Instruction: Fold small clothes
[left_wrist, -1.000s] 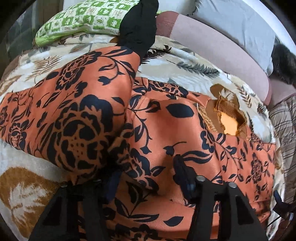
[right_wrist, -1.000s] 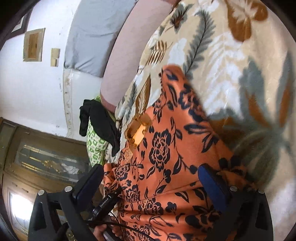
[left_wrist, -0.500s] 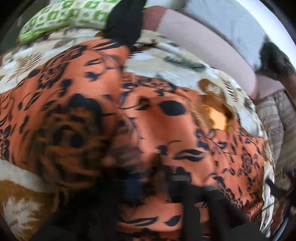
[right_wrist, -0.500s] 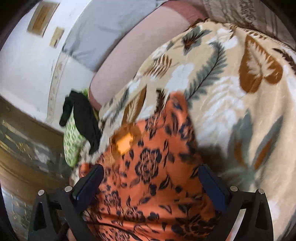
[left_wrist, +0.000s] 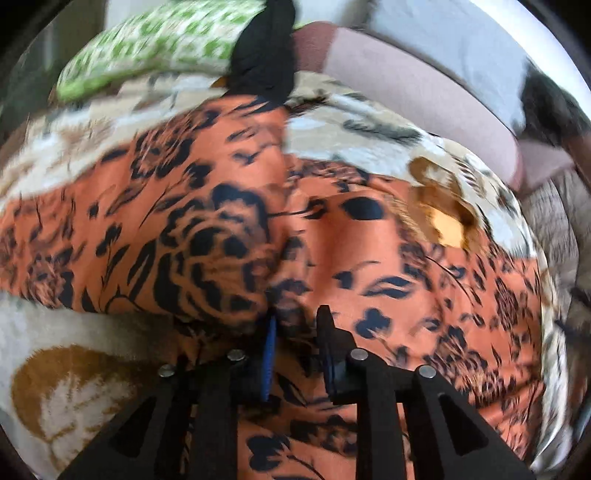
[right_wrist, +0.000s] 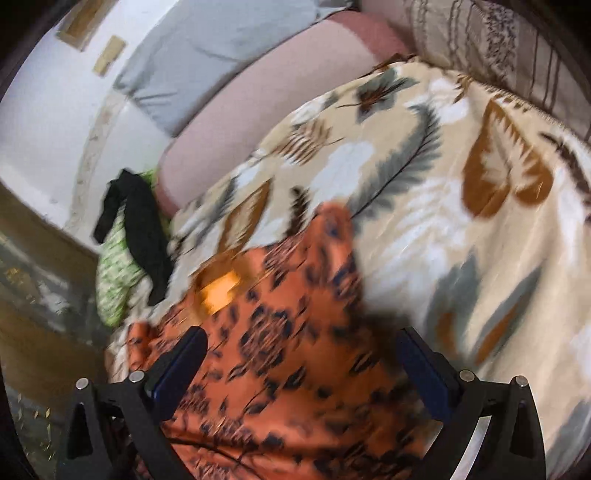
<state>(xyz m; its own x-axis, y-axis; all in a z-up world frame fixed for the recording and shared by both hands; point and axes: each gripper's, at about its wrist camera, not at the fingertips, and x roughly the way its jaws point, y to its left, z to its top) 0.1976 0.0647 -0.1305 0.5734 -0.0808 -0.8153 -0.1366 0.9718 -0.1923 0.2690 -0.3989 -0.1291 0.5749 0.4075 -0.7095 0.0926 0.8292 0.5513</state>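
- Left wrist view: the left gripper points down at an orange garment with black flowers, which lies on a leaf-print blanket. A second ago its fingers stood wide apart over the cloth; now they are close together and the jaws are opening, with a ridge of the orange fabric in the narrow gap between them. Whether the pads actually press on that fabric cannot be told through the blur.
- Left wrist view: the folded-over flap of the garment sits at the left, much as it did a second ago, and a lighter orange patch at the neckline shows at the right.
- Left wrist view: at the far edge a black cloth lies over a green-and-white pillow, beside a pink bolster and a grey pillow.
- Right wrist view: the right gripper has its fingers spread wide, one on each side of the garment's lower part, gripping nothing.
- Right wrist view: compared with a second ago the view has tilted, so more of the blanket and a striped cushion show at the upper right, and the garment fills less of the frame.
- Right wrist view: the black cloth and green pillow lie at the left edge, near the white wall.
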